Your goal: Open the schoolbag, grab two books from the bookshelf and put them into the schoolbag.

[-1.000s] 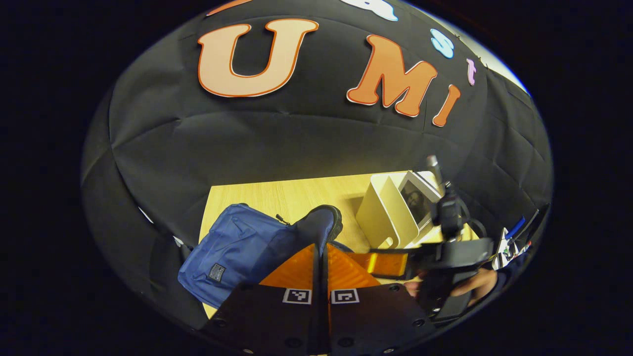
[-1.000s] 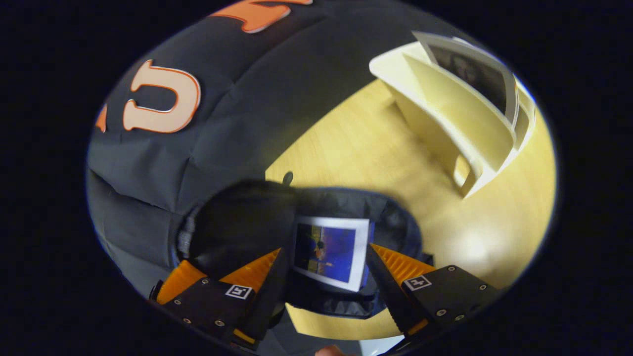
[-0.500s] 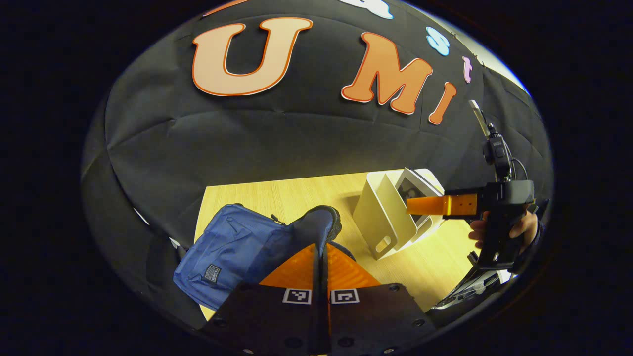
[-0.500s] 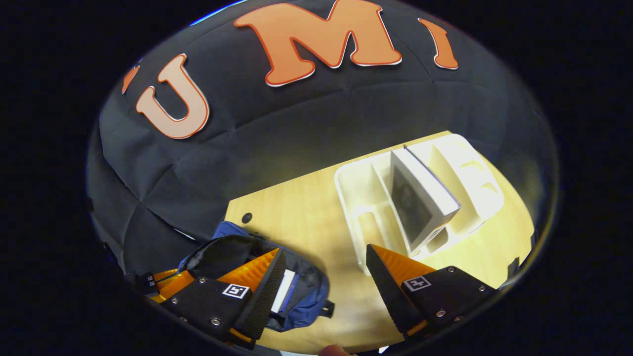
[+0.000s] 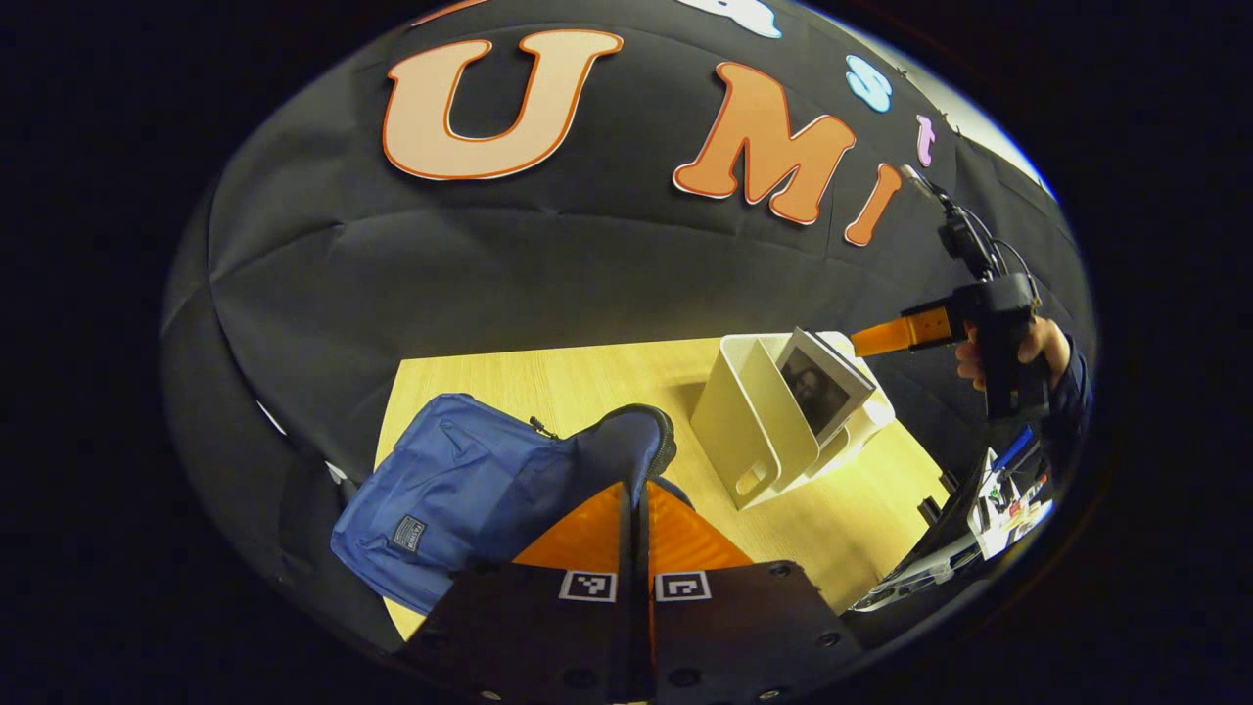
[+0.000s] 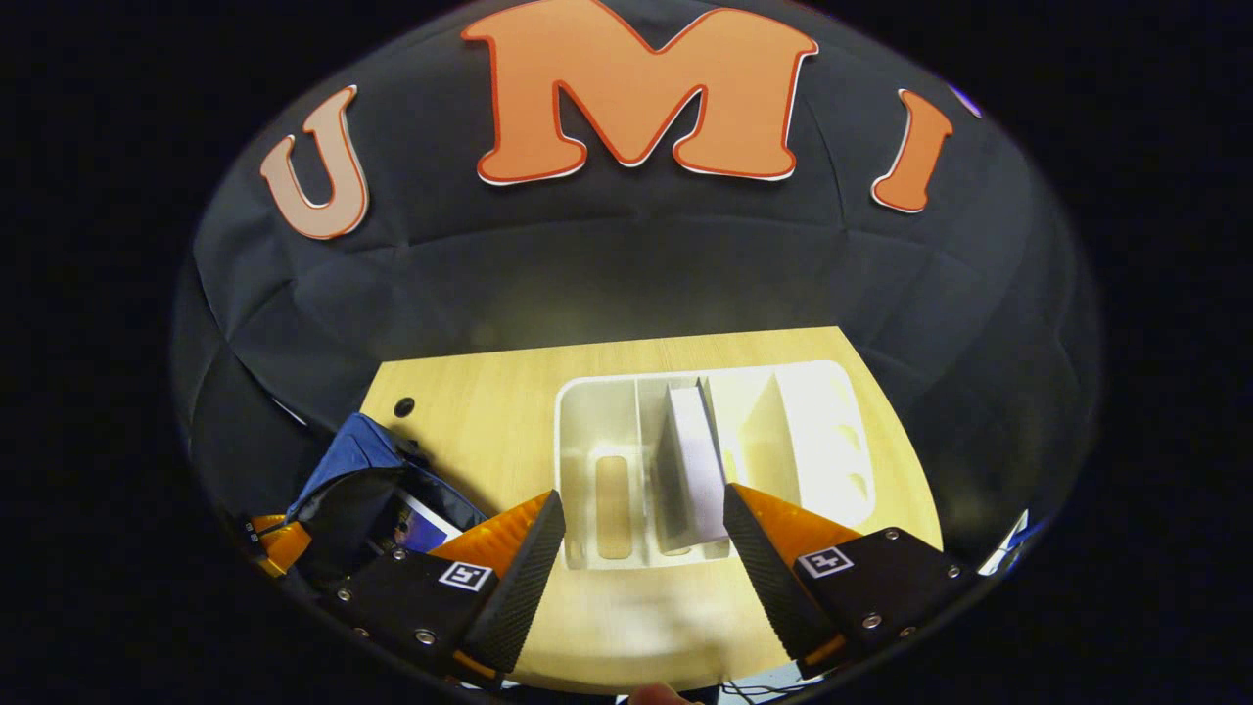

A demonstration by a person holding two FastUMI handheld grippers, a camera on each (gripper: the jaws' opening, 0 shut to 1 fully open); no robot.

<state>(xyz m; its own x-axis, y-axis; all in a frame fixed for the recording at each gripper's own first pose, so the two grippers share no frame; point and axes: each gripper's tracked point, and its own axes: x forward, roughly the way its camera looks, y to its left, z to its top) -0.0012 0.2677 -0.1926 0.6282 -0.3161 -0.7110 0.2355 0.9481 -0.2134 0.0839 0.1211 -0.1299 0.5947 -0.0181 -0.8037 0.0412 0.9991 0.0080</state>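
In the left gripper view, the left tongs are clenched on the dark flap of the blue schoolbag, both fingers pressed together on the fabric and holding the flap raised. The schoolbag lies on the left part of the wooden bench, close to the booth's black cloth wall. To its right on the bench stands the white bookshelf, with one book leaning in a slot, its cover showing a dark picture. Beyond the bookshelf, at the right edge of this view, the right tongs hang in the air above the bookshelf, held by a hand with a dark sleeve.

In the right gripper view, the right tongs are released, the fingers wide apart with nothing between them, pointing at the bookshelf from above and in front. The book stands upright on its edge in a middle compartment, its pale edge facing the camera, between two dividers. At the lower left, the schoolbag sits open on the bench, and another book with a blue cover and white border lies inside its mouth. A small dark hole marks the bench top near the schoolbag.
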